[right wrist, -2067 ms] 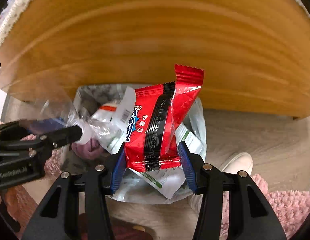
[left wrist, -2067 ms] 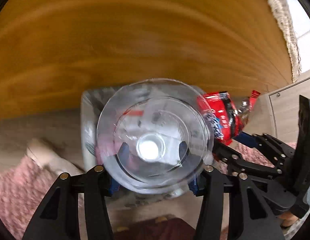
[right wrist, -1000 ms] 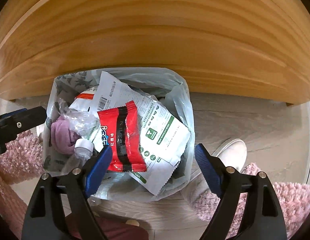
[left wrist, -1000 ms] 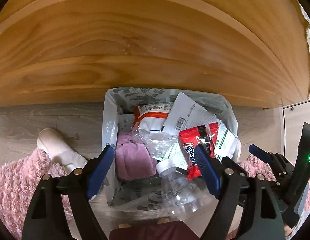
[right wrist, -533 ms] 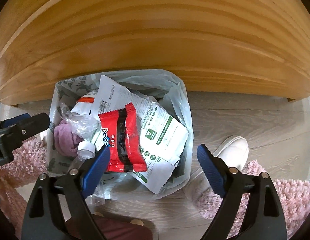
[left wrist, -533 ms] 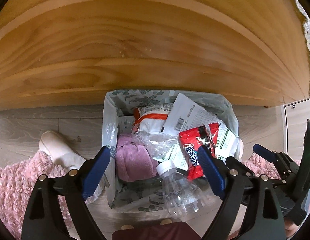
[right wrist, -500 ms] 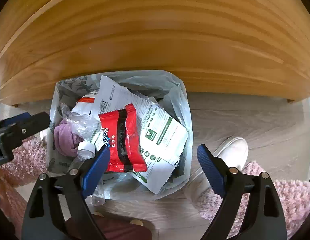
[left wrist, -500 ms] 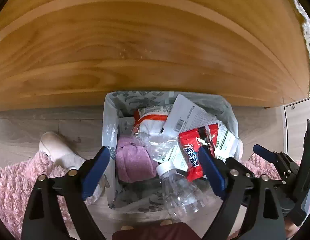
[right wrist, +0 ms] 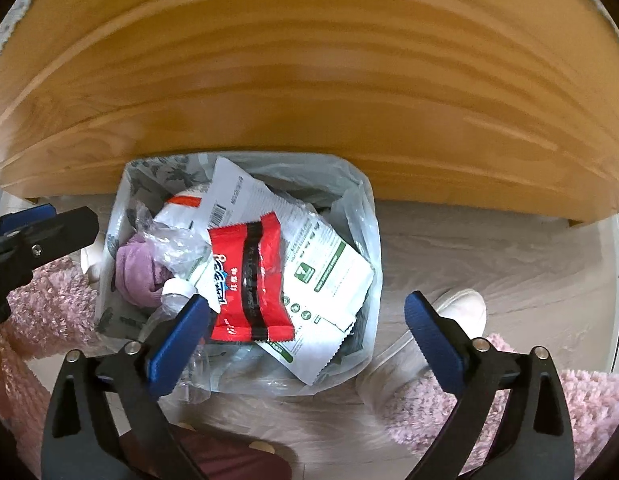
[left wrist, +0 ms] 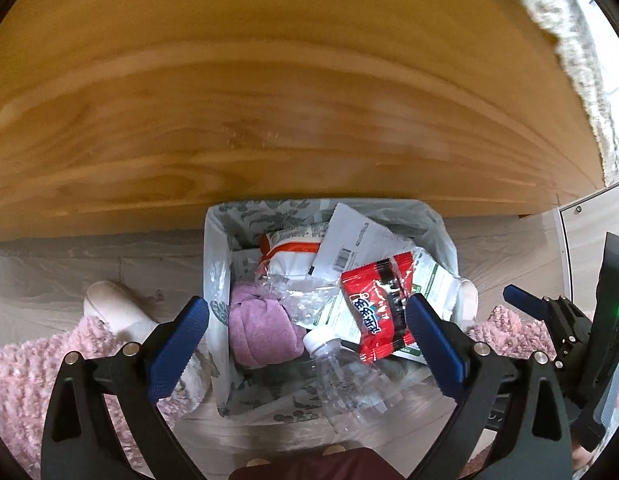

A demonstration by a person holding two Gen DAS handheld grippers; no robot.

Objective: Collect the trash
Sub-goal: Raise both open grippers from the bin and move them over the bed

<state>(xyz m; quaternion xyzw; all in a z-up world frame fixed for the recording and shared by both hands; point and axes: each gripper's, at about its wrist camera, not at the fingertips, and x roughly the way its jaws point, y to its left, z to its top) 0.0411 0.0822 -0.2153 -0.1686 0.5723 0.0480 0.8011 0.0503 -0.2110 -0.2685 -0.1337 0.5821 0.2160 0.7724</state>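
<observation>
A bin lined with a plastic bag (left wrist: 217, 264) (right wrist: 365, 216) stands on the floor against a wooden panel. In it lie a red snack packet (left wrist: 377, 308) (right wrist: 249, 280), a clear plastic bottle (left wrist: 349, 376) (right wrist: 175, 292), white wrappers (left wrist: 361, 236) (right wrist: 321, 264) and a purple cloth (left wrist: 261, 328) (right wrist: 135, 272). My left gripper (left wrist: 307, 340) is open and empty above the bin. My right gripper (right wrist: 305, 336) is open and empty above the bin's right part. The right gripper also shows in the left wrist view (left wrist: 549, 312).
A wooden panel (left wrist: 269, 100) (right wrist: 309, 80) rises behind the bin. Pink fluffy rug (left wrist: 25, 372) (right wrist: 581, 408) lies on both sides. White slippers (left wrist: 113, 304) (right wrist: 461, 304) sit on the grey wood floor beside the bin.
Both grippers opened and dropped the bottle and the red packet into the bin. Since then both have drawn back and upward a little; the trash lies still.
</observation>
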